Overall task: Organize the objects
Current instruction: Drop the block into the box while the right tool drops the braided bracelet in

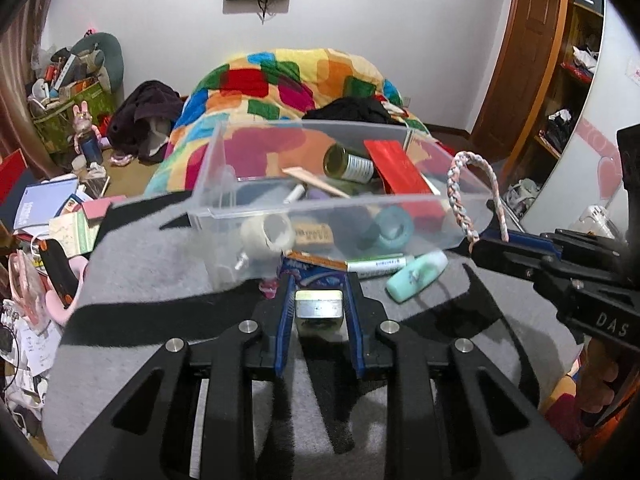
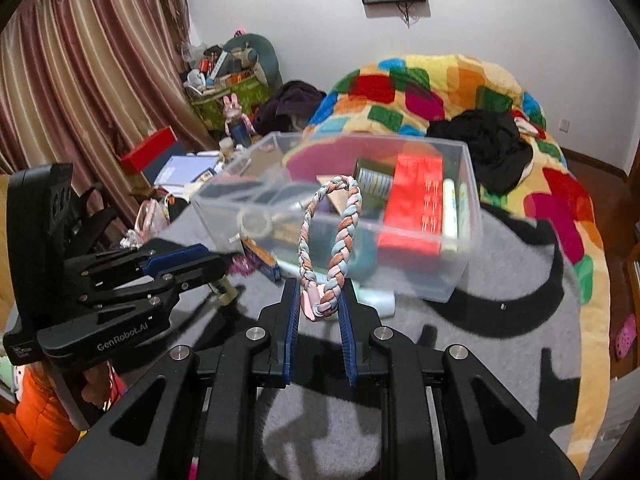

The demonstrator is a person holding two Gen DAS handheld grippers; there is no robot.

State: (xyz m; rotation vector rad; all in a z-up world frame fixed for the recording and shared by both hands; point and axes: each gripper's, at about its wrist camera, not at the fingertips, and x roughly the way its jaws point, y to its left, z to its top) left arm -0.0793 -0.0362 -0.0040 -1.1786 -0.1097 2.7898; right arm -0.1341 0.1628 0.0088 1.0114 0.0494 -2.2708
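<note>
My left gripper (image 1: 319, 304) is clamped on a small metal tin (image 1: 319, 307), blue pads pressed to both its sides, low over the grey blanket (image 1: 160, 280) on the bed. Just beyond the tin I see a blue and orange box (image 1: 310, 266) and a green marker (image 1: 376, 264), both tucked against the front wall of the clear plastic bin (image 1: 224, 200), and a mint-green tube (image 1: 416, 274) lying beside them on the blanket.

My right gripper (image 2: 319, 300) is pinched shut on the base of a braided rope loop (image 2: 330, 232), pink, blue and orange, which stands up in an arch in front of the bin (image 2: 464, 248). In the left wrist view that right gripper (image 1: 486, 246) comes in from the right edge, with the loop (image 1: 474, 196) rising beside the bin's right corner.

Inside the bin: a red box (image 2: 412, 212) along the right side, a green can (image 1: 348, 164) lying tilted at the back, a roll of teal tape (image 1: 394, 227) and a pale roll (image 1: 268, 236) near the front.

Behind all this, the patchwork quilt (image 1: 288, 80) is heaped up in bright colours with black clothing (image 2: 484, 148) on it.
</note>
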